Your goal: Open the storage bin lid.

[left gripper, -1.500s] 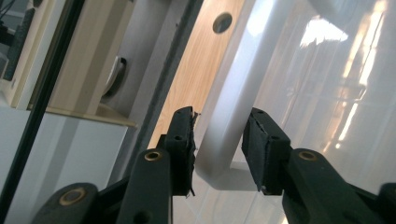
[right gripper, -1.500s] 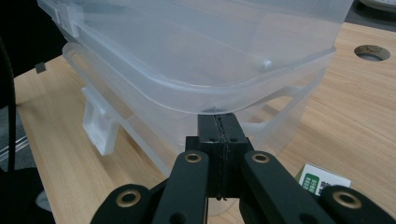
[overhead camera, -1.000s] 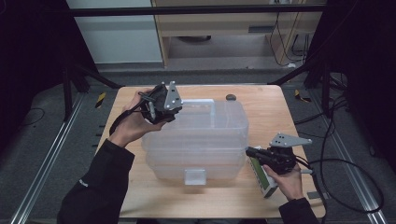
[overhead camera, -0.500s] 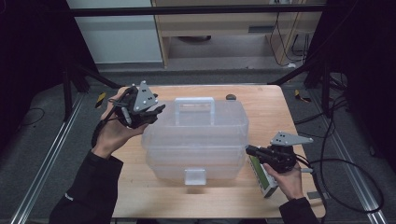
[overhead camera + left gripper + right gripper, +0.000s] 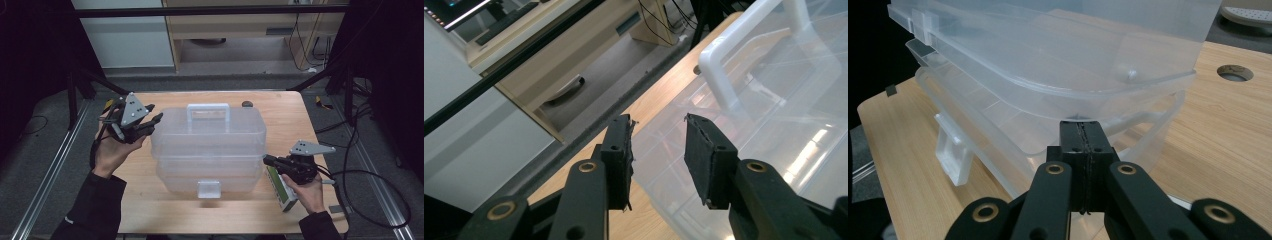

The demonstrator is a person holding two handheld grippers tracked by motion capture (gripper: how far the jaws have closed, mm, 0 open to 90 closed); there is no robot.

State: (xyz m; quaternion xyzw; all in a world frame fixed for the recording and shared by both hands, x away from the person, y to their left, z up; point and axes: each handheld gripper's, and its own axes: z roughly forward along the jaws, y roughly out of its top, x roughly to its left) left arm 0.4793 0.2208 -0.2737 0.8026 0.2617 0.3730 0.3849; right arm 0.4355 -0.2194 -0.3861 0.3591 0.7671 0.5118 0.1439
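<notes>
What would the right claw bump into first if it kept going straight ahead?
The right claw, shut, points at the clear box. It would likely meet the box's side just under the lid rim almost at once; they look nearly touching.

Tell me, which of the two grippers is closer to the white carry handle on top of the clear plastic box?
The left. The left gripper hangs just off the box's far-left corner, level with the handle. The right gripper sits shut against the box's near-right side, farther from it.

A light wooden desk [image 5: 145, 205] with rounded corners carries a clear plastic box [image 5: 210, 150] at its middle, white handle [image 5: 208, 107] on top and latch [image 5: 208, 189] toward the near edge. A green-and-white pack [image 5: 279, 187] lies flat just right of the box. A cable hole [image 5: 247, 104] sits near the far edge.
</notes>
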